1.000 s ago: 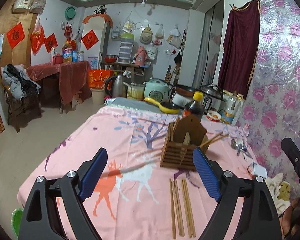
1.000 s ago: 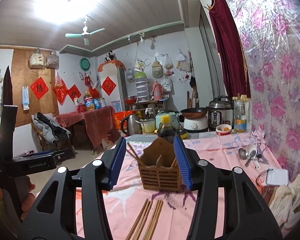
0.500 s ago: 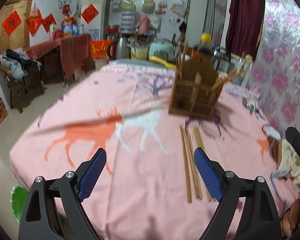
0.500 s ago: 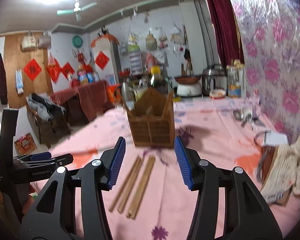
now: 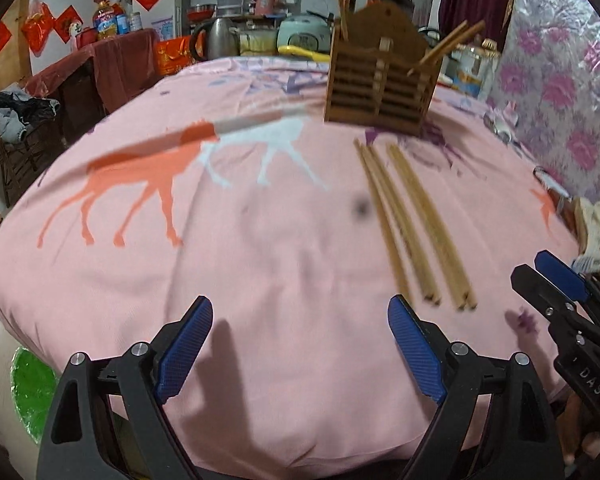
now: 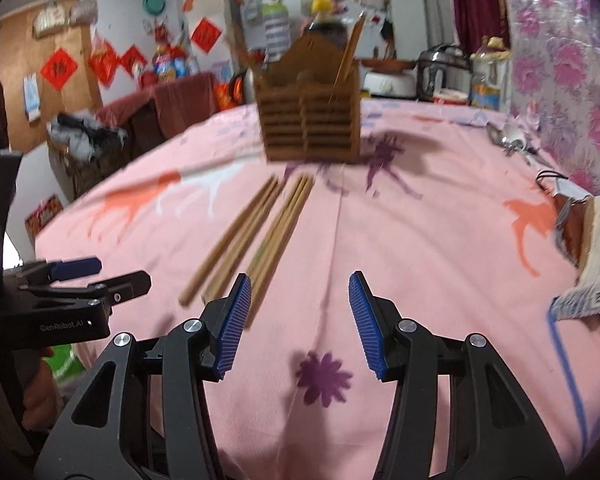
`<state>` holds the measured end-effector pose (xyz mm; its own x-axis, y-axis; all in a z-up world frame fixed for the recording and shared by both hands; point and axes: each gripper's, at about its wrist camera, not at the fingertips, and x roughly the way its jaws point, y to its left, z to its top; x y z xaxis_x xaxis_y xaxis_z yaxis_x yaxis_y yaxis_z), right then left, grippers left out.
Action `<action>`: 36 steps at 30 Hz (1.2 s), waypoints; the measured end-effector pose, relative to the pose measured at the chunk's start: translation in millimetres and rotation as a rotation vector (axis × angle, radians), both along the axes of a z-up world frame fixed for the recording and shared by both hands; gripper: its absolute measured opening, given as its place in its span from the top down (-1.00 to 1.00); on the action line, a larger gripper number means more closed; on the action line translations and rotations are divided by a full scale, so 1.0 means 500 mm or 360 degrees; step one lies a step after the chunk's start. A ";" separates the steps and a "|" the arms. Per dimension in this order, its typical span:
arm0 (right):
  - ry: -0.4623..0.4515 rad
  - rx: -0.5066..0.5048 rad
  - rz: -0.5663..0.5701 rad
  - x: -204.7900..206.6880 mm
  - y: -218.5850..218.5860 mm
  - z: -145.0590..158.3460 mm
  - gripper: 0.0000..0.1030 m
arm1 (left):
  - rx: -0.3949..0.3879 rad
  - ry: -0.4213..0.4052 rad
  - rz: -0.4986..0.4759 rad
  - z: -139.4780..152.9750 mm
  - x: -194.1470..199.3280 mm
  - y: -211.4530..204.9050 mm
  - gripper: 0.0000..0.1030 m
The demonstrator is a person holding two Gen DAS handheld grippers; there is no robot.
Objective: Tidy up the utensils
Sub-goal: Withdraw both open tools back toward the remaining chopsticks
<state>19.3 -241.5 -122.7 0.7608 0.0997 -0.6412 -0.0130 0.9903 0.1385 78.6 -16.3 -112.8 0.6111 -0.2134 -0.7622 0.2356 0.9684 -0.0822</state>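
1. Left gripper (image 5: pixel 300 354): jaws spread wide, nothing between them, above the near edge of the table (image 5: pixel 260 272) with its pink deer-print cloth.
2. Right gripper (image 6: pixel 296 320): jaws partly apart, empty, above bare cloth just right of the chopsticks' near ends.
3. Chopsticks (image 6: pixel 256 236): two loose bundles lying flat side by side mid-table, far ends close to the wooden utensil holder (image 6: pixel 310 120).
4. Holder stands upright toward the far edge; a few chopsticks lean inside.
5. Near the right edge: spoons (image 6: pixel 508 140), a cream knitted cloth (image 6: pixel 598 236).
6. Nothing lies between either gripper and the chopsticks.
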 end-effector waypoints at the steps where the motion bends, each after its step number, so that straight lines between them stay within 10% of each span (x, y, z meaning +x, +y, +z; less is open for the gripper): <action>1: 0.0015 0.0001 0.0009 0.002 0.003 -0.005 0.01 | -0.0001 0.0008 0.0000 -0.005 -0.001 0.002 -0.70; 36: 0.0014 0.0070 -0.0163 -0.001 -0.049 -0.025 0.02 | 0.0095 -0.0090 -0.0231 -0.021 -0.003 -0.080 -0.89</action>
